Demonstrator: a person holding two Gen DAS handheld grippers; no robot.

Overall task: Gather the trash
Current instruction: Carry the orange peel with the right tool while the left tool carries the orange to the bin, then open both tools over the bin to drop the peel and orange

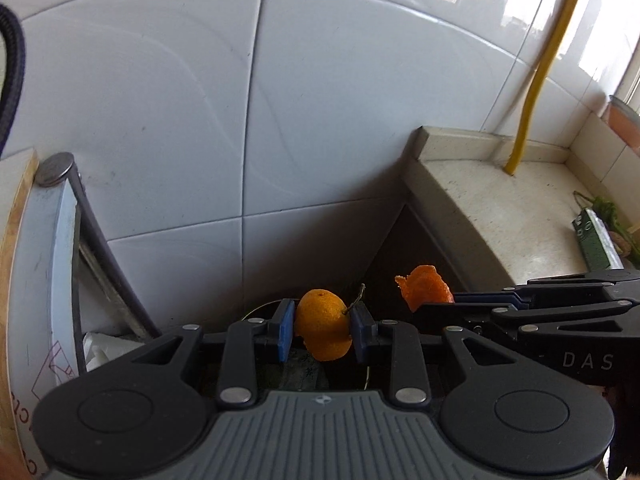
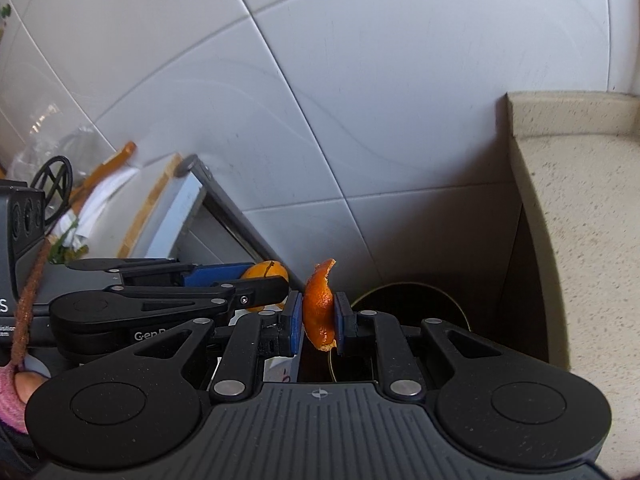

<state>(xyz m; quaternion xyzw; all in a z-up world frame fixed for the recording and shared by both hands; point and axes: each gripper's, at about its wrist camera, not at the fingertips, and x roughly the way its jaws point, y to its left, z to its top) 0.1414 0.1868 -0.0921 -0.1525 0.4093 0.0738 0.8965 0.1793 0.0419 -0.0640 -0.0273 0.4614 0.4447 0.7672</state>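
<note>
My left gripper [image 1: 323, 330] is shut on a large domed piece of orange peel [image 1: 323, 330] with a thin stem at its right side. My right gripper [image 2: 318, 316] is shut on a smaller curled strip of orange peel [image 2: 319, 308]. Both hang side by side in the dark gap between a white cabinet and a stone counter, above a round dark bin opening [image 2: 412, 300]. The right gripper [image 1: 436, 306] enters the left wrist view from the right with its peel [image 1: 425, 286]. The left gripper's fingers [image 2: 256, 290] and its peel [image 2: 265, 271] show at the left of the right wrist view.
A white tiled wall [image 1: 240, 120] closes the gap behind. A speckled stone counter [image 1: 520, 216] stands to the right, with a yellow pipe [image 1: 532, 92] and a green box [image 1: 596, 240] on it. A white cabinet edge [image 1: 56, 264] is at the left. A sleeve [image 2: 10, 396] shows bottom left.
</note>
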